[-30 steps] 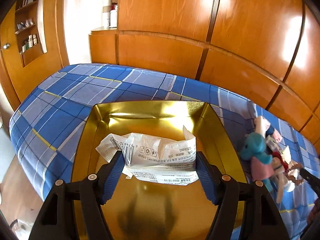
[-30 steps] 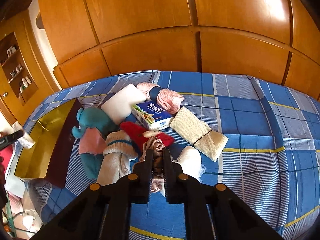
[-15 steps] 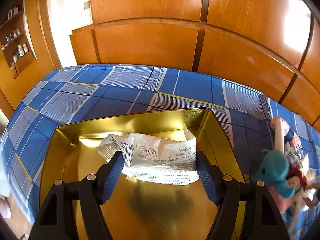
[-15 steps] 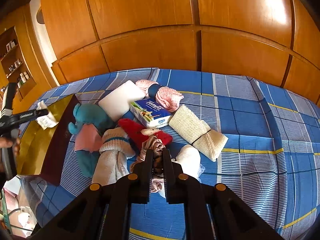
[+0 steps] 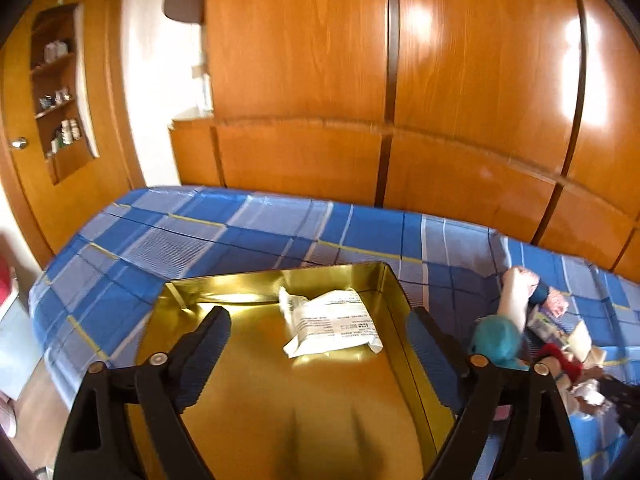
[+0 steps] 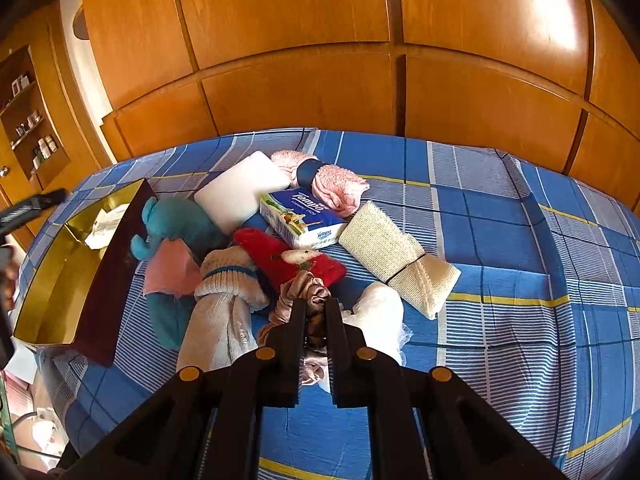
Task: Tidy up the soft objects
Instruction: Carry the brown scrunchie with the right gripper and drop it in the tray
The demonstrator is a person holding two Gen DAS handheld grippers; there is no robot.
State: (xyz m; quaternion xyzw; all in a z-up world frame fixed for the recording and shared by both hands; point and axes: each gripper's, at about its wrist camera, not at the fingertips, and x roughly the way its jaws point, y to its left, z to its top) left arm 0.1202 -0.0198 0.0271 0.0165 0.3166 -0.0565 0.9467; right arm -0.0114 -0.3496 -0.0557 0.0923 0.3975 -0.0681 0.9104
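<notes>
Blue plaid bedspread (image 6: 500,220), wooden wall panels (image 5: 300,60), left jaws just spread empty, right jaws gripping scrunchie (image 6: 304,286)

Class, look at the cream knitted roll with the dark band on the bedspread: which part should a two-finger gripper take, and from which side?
Probably grip the cream knitted roll at its dark band, the tied waist. Come from above with jaws across its width, approaching over the bare bedspread on the side away from the tissue pack and red sock.

Glossy gold tin (image 5: 394,304) (crinkled paper packet (image 5: 332,328))
</notes>
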